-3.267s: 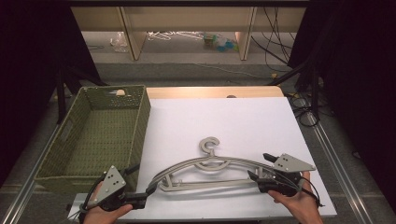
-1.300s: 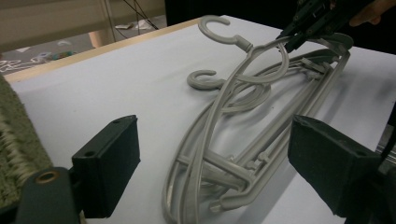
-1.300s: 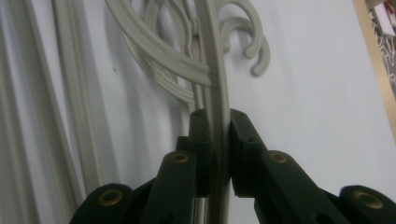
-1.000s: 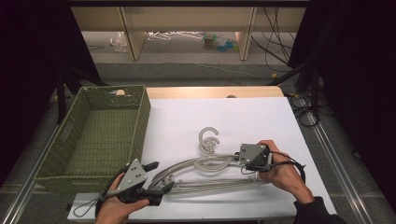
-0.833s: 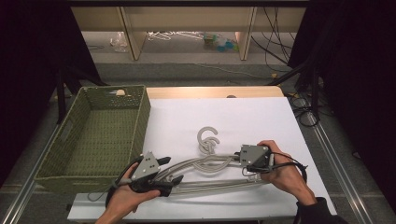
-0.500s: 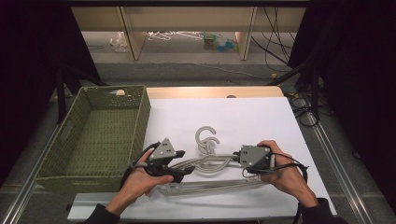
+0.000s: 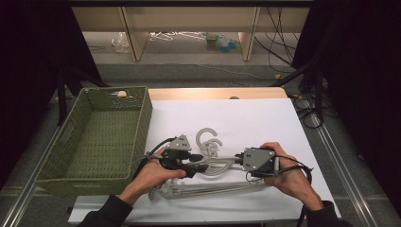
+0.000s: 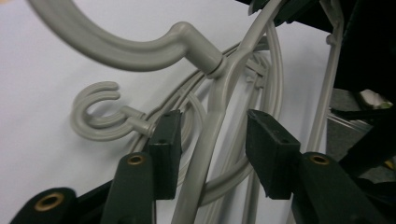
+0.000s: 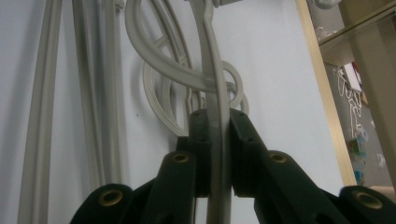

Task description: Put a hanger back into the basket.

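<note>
My right gripper [image 7: 240, 161] is clenched on the arm of a grey hanger [image 9: 215, 93] at the near middle of the white table [image 7: 265, 118]. My left gripper [image 8: 212, 140] has just been closing, its pads not yet pressing the hanger arm between them. Farther left sits the green basket [image 7: 94, 137].

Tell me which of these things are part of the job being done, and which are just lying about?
In the job:
- top hanger, clamped by the right gripper
- left gripper, jaws just closing around that hanger's arm, pads not yet touching
- hangers underneath

Lying about:
- green basket, perhaps for later
- hangers on the floor beyond the table
- cables
</note>
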A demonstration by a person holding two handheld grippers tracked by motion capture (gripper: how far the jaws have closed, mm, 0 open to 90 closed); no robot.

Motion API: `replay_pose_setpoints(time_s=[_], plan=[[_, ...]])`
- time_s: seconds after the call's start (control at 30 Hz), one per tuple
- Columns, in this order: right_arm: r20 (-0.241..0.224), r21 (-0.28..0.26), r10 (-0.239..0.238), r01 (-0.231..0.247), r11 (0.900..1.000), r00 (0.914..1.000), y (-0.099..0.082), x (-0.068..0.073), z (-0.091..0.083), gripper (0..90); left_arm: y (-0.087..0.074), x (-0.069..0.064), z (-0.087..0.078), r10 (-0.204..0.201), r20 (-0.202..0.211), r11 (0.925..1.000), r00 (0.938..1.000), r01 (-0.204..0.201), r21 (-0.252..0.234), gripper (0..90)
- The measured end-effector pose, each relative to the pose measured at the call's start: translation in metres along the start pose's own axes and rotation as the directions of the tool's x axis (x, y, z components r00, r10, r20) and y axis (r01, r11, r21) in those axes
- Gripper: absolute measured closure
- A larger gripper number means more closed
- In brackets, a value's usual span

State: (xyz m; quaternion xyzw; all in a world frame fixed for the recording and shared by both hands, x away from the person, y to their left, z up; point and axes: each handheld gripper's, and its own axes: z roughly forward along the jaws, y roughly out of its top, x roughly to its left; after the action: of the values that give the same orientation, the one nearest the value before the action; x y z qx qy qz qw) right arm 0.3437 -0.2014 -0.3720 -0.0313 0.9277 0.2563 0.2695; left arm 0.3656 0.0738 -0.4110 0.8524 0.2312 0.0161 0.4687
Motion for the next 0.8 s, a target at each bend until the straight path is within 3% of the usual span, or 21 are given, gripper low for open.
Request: replay_pose_setpoints(time_s=[0.1, 0.17, 0.43, 0.47, 0.53, 0.6, 0.67, 0.7, 0.73, 0.77, 0.8], plan=[[0.006, 0.006, 0.004, -0.004, 1.0000, 1.0000, 0.000, 0.000, -0.001, 81.6, 0.003, 0.001, 0.004, 0.024, 0.004, 0.9995, 0.9997, -0.024, 0.018, 65.0], [0.007, 0.007, -0.004, 0.004, 1.0000, 1.0000, 0.000, 0.000, 0.000, 81.6, 0.004, 0.003, 0.003, 0.008, 0.012, 0.9999, 0.9999, -0.008, 0.015, 72.8], [-0.001, -0.029, 0.003, -0.003, 0.9996, 1.0000, -0.001, -0.001, -0.003, 80.0, 0.009, -0.007, -0.009, 0.043, 0.070, 0.9988, 0.9966, -0.045, 0.020, 78.4], [-0.002, -0.045, 0.030, -0.030, 0.9985, 0.9995, -0.001, 0.001, -0.004, 79.4, 0.009, -0.008, -0.011, 0.039, 0.078, 0.9991, 0.9962, -0.040, 0.016, 80.7], [0.004, -0.048, 0.019, -0.019, 0.9987, 0.9998, -0.001, -0.001, -0.005, 78.8, 0.010, -0.010, -0.015, 0.023, 0.090, 0.9997, 0.9957, -0.024, 0.003, 81.3], [-0.005, -0.079, 0.056, -0.056, 0.9953, 0.9984, 0.000, -0.001, -0.007, 78.1, 0.012, -0.010, -0.020, 0.029, 0.096, 0.9996, 0.9950, -0.029, -0.003, 81.2], [0.015, -0.096, 0.050, -0.048, 0.9942, 0.9986, 0.001, -0.004, -0.007, 75.4, 0.013, -0.009, -0.024, 0.025, 0.084, 0.9997, 0.9962, -0.025, 0.001, 81.3], [0.014, -0.089, 0.086, -0.085, 0.9924, 0.9962, 0.003, -0.002, -0.008, 70.2, 0.013, -0.008, -0.025, 0.010, 0.079, 0.9999, 0.9968, -0.010, 0.002, 81.4], [0.045, -0.082, 0.168, -0.164, 0.9830, 0.9847, 0.005, -0.003, -0.011, 56.4, 0.012, -0.007, -0.027, 0.011, 0.070, 0.9999, 0.9975, -0.012, 0.001, 81.4], [0.059, -0.087, 0.243, -0.238, 0.9674, 0.9682, 0.007, -0.002, -0.012, 50.2, 0.012, -0.005, -0.028, 0.004, 0.055, 1.0000, 0.9985, -0.004, 0.004, 81.4], [0.059, -0.087, 0.243, -0.238, 0.9674, 0.9682, 0.007, -0.002, -0.012, 50.2, 0.011, -0.002, -0.029, -0.005, 0.046, 1.0000, 0.9989, 0.004, 0.005, 81.4]])
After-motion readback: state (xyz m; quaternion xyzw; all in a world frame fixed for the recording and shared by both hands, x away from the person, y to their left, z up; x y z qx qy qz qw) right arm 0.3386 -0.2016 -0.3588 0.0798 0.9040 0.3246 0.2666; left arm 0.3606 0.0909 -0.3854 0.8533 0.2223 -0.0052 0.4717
